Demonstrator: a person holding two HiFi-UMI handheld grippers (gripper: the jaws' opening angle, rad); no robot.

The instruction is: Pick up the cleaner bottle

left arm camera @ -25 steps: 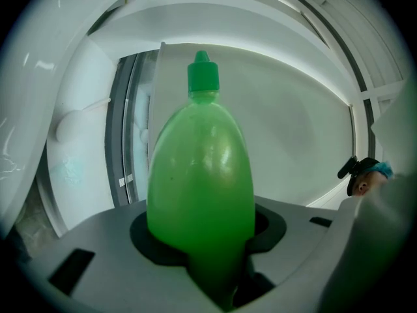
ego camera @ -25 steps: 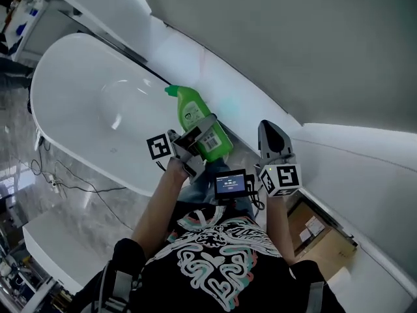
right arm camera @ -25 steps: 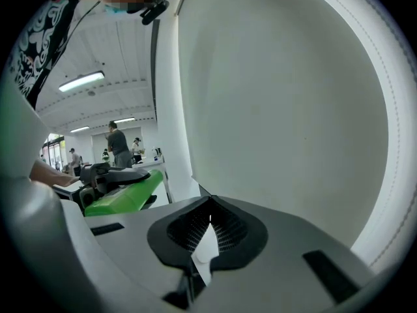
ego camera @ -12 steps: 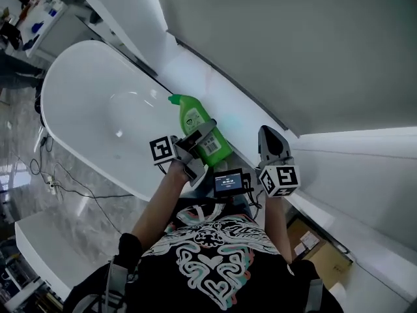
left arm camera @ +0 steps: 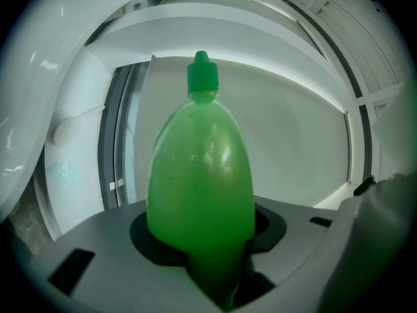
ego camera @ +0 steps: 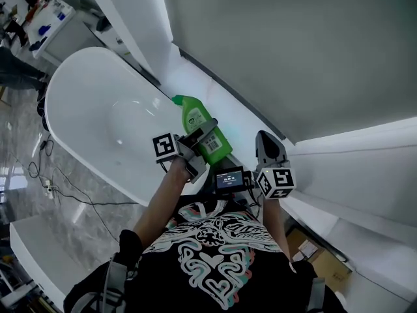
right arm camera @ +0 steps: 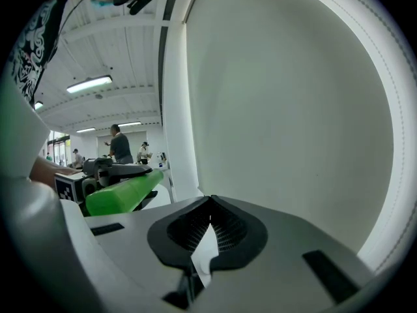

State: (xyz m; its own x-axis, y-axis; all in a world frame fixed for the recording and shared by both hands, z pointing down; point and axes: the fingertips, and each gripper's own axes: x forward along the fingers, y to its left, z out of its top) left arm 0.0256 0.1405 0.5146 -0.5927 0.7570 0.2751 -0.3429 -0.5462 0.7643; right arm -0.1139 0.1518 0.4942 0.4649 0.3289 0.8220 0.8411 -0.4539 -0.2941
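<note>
Head view first: holding steady on the grab. Left gripper [ego camera: 207,142] clamped across the green bottle [ego camera: 194,116], jaws spread wide round its body, same hold as a second ago, no slip or regrip seen. Framing shifted though: more of the bathtub [ego camera: 85,109] showing, bottle and both tools a touch nearer the wall corner. Hard to split real hand travel from head motion.

Left gripper view: bottle pinned between both pads, cap [left arm camera: 202,77] pointing away, only wall and ledge behind it.

Right gripper view: bottle seen side-on, looks clear of any surface. Right gripper [ego camera: 266,141] clenched on nothing, parked just beside.

Judging by that: pick effectively done, bottle airborne by the bathtub rim near the wall. Remaining risk: smooth rounded body sliding in the pads if tilted.
</note>
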